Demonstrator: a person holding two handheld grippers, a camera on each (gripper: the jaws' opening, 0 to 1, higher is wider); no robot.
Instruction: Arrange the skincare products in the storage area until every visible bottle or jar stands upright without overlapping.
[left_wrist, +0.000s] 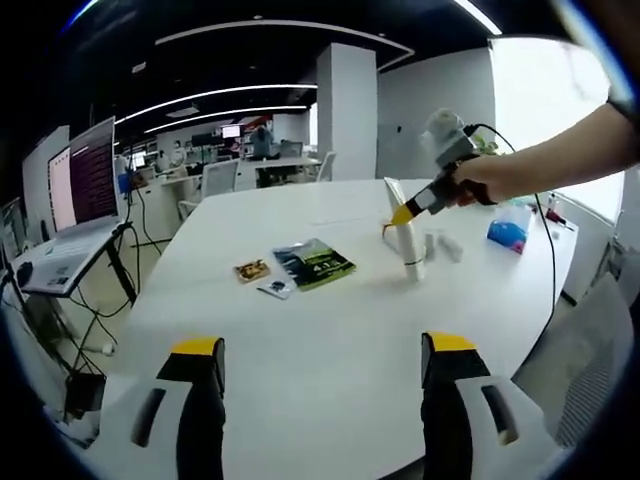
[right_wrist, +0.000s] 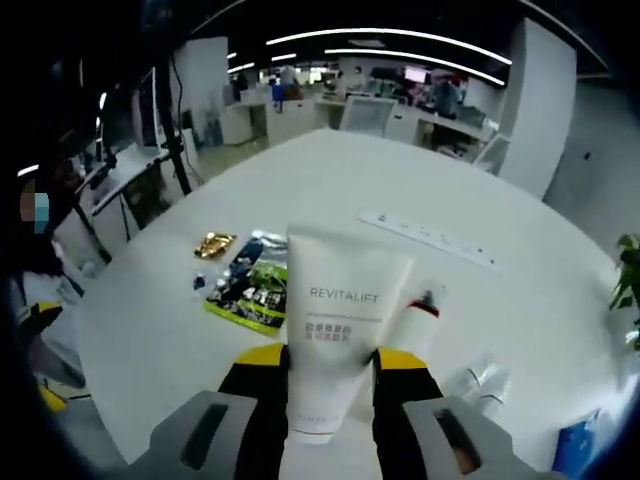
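White table (left_wrist: 330, 330) bears sachets (left_wrist: 312, 264); right claw (right_wrist: 330, 365) clamps the cream tube (right_wrist: 340, 320); left claw (left_wrist: 325, 350) spread, holding nothing.

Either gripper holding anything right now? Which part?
The right gripper clamps the white Revitalift tube across its lower body. The left gripper is open, holding nothing.

my left gripper (left_wrist: 325, 385): black jaws, yellow tips, grey housings. right gripper (left_wrist: 402, 214), at 2 o'clock: yellow tip, black cable.
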